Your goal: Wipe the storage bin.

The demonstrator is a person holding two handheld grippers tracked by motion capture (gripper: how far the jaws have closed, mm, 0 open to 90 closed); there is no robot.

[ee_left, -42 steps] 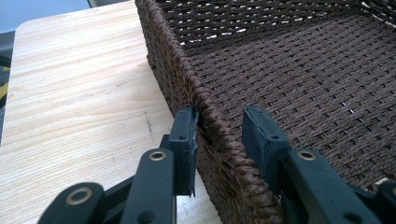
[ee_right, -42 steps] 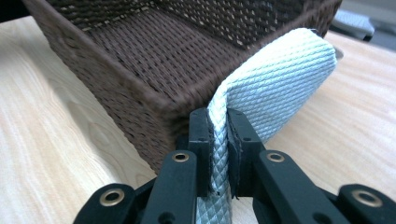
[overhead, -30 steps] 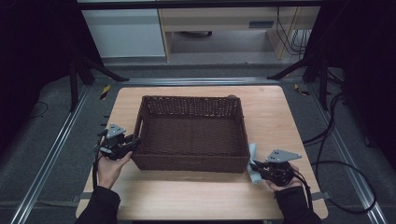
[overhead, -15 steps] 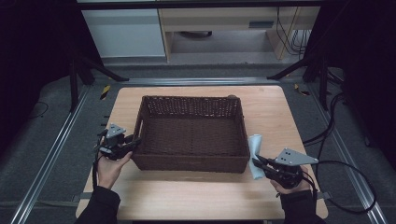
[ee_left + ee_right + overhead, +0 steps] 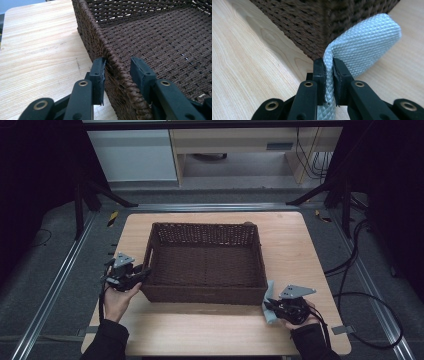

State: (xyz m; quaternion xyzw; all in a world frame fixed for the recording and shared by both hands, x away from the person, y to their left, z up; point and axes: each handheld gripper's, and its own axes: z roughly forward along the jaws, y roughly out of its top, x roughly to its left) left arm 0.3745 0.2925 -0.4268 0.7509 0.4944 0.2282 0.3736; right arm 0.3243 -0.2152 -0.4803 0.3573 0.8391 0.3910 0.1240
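Observation:
A dark brown woven basket (image 5: 207,226) stands empty in the middle of the wooden table (image 5: 300,250). My left gripper (image 5: 144,271) straddles the rim of its left wall (image 5: 87,15), one jaw outside and one inside, and the left gripper (image 5: 117,67) is closed on that wall. My right gripper (image 5: 267,306) sits at the basket's front right corner, shut on a light blue-grey textured cloth (image 5: 270,292). In the right gripper view the cloth (image 5: 367,40) curls up out of the right gripper (image 5: 329,65) and leans against the basket corner (image 5: 322,27).
Bare wood lies in front of the basket and on both sides of it. Black cables (image 5: 360,290) trail over the grey floor at the right. Metal rails (image 5: 55,290) run along the table's sides, and a white cabinet (image 5: 135,150) stands beyond.
My right gripper has shifted slightly toward the table's front edge with the cloth, which now sits lower at the basket's front right corner. The left gripper has not moved.

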